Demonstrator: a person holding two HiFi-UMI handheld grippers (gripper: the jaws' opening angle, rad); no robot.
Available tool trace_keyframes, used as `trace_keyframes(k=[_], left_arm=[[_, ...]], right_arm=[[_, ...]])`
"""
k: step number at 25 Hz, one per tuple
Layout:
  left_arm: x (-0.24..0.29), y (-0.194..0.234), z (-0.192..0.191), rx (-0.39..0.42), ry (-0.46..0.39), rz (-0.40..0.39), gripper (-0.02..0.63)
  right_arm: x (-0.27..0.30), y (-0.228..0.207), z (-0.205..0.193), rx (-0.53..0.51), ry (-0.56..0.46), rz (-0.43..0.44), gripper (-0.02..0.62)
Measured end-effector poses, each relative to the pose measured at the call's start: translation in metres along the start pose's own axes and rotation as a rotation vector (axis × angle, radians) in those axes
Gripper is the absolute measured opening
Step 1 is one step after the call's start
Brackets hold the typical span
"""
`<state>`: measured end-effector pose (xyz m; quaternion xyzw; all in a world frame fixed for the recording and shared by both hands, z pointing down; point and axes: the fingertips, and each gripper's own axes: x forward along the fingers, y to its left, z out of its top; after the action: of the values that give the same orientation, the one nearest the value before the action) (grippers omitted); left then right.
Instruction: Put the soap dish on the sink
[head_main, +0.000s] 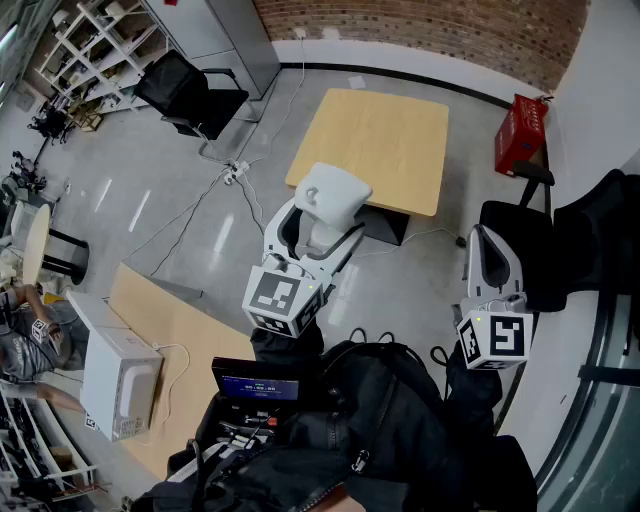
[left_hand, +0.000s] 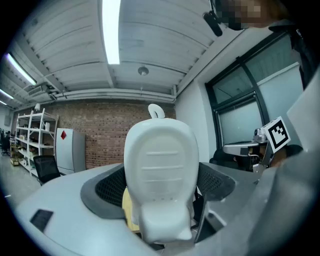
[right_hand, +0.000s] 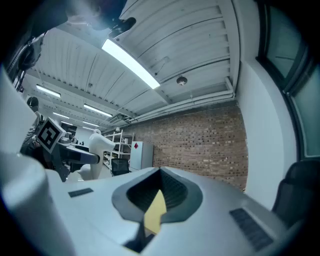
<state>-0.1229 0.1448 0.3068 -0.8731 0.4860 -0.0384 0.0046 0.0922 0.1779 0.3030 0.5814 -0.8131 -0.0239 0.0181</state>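
A white soap dish (head_main: 332, 195) with a small hanging loop is up in the air, well above the floor, and my left gripper (head_main: 322, 217) is shut on it. In the left gripper view the soap dish (left_hand: 160, 170) stands upright between the two grey jaws and fills the gap of my left gripper (left_hand: 160, 192). My right gripper (head_main: 484, 236) hangs to the right, apart from the dish, its jaws together on nothing. In the right gripper view the right gripper (right_hand: 160, 172) shows its tips meeting. No sink is in view.
A light wooden table (head_main: 375, 135) stands below and ahead. A red box (head_main: 520, 130) sits by the brick wall. Black chairs stand at the back left (head_main: 190, 90) and at the right (head_main: 520, 250). A white box (head_main: 120, 380) rests on a second wooden table at the lower left.
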Motion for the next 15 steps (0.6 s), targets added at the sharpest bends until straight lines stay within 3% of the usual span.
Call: trace_keyframes(k=[15], left_arm=[[0.024,-0.014,-0.015,-0.068,0.035,0.026,0.442]], right_arm=[[0.004,-0.028,-0.018,0.013,0.023,0.016,0.005]])
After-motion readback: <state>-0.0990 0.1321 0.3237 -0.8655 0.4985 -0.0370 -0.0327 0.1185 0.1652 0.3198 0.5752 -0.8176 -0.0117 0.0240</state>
